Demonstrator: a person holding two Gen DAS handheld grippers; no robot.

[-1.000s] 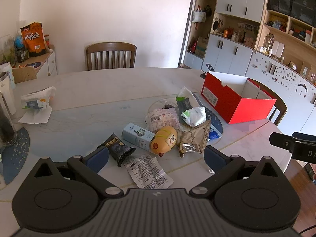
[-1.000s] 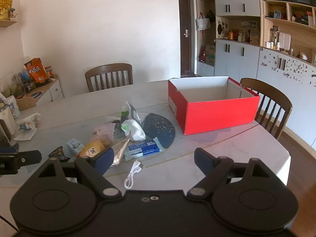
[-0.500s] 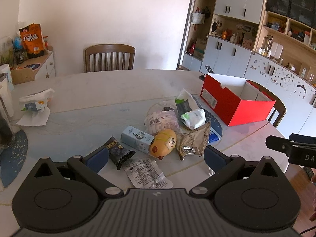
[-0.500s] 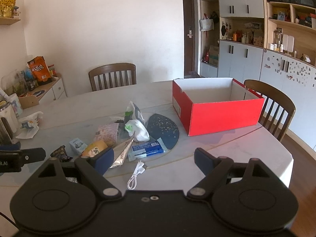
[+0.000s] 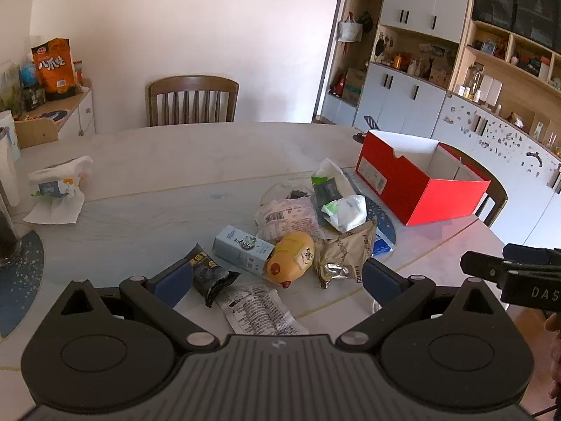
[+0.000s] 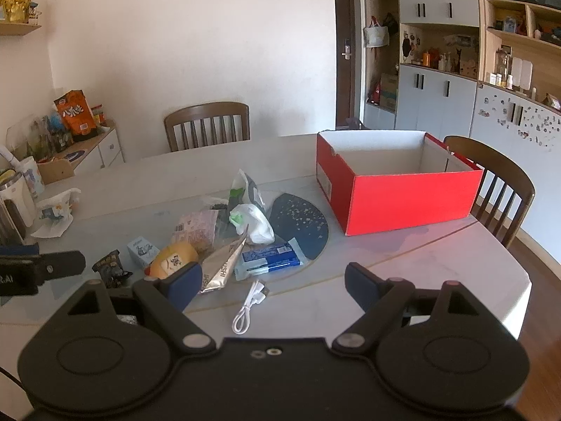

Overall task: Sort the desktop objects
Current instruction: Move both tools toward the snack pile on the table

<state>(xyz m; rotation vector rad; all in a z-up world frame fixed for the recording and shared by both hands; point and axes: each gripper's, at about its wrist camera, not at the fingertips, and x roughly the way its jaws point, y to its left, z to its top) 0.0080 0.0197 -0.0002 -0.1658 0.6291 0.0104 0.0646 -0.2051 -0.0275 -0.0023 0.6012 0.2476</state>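
1. Both views sit a little farther back from the clutter than one second earlier, so the pile appears slightly smaller; no item on the tabletop (image 5: 147, 161) has shifted
2. Left tool (image 5: 277, 280): fingers spread wide, nothing between them, hovering above the near edge of the pile
3. Right tool (image 6: 273, 280): likewise spread and empty, above a white cable (image 6: 249, 307)
4. Task objects lie clustered at mid-tabletop: black snack packet (image 5: 208, 273), printed sachet (image 5: 259, 310), pale blue carton (image 5: 242, 249), yellow toy (image 5: 291, 258), foil pouch (image 5: 345, 249), blue packet (image 6: 268, 258)
5. Red box (image 6: 403, 193) stands open and apparently empty, well apart to the right; it is the likely destination
6. Step in hand, as judged: choosing a first item. Take an outlying piece such as the black snack packet, descend squarely over it, and close across its narrow width so neighbours stay undisturbed
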